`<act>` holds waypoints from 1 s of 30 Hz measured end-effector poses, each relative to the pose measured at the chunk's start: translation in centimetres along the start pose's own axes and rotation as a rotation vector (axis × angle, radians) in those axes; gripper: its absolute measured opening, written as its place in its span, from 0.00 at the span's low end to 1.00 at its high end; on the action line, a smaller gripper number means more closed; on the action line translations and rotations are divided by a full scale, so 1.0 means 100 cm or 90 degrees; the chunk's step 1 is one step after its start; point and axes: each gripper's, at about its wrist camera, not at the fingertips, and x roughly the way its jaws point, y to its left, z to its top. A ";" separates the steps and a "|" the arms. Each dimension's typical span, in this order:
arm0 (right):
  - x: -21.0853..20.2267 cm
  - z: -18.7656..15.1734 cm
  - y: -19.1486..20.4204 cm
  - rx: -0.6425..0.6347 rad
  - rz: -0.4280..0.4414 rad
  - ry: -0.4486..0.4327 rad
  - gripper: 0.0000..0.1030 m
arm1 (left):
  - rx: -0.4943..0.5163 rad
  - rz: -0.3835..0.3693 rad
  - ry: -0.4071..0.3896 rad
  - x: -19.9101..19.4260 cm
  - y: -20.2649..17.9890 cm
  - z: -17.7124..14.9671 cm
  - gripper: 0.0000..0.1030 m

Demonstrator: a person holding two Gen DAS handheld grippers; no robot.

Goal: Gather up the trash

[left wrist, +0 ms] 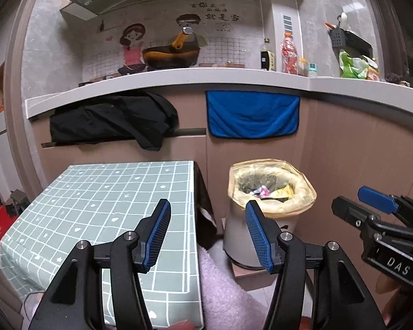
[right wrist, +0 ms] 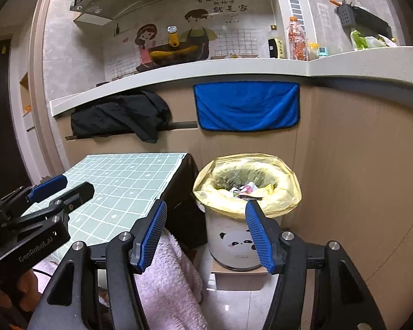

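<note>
Beside the small table (left wrist: 96,209) with the green checked cloth, a white trash can (left wrist: 261,236) is standing on a low box on the floor. A yellow bag (left wrist: 272,203) is lining the can and folding over its rim. Inside the bag, some trash (left wrist: 269,192) is lying in a little pile: bits of paper and a yellow wrapper. In the right wrist view the trash (right wrist: 247,188) is showing the same way, and the can (right wrist: 234,244) is wearing a panda face on its front.

The left gripper (left wrist: 208,236) is hanging above the near edge of the table, next to the can. Its two blue fingers are spread wide and are gripping nothing. The right gripper (right wrist: 205,233) is floating near the can, on the side away from the table. Its fingers are spread wide too, with nothing between them.

A pink fuzzy towel (right wrist: 168,283) is lying just beside the can, below the table edge. Behind the can, a blue cloth (left wrist: 252,115) is hanging on the cupboard under the counter (left wrist: 179,78). A black cloth (left wrist: 110,121) is hanging behind the table.
</note>
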 end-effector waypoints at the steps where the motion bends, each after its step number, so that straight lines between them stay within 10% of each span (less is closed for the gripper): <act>1: -0.001 -0.001 0.001 -0.002 0.000 0.000 0.55 | 0.000 0.005 -0.002 -0.001 0.001 0.000 0.56; 30: -0.002 -0.004 0.008 -0.013 0.012 0.001 0.55 | -0.017 0.035 0.011 -0.004 0.005 -0.004 0.56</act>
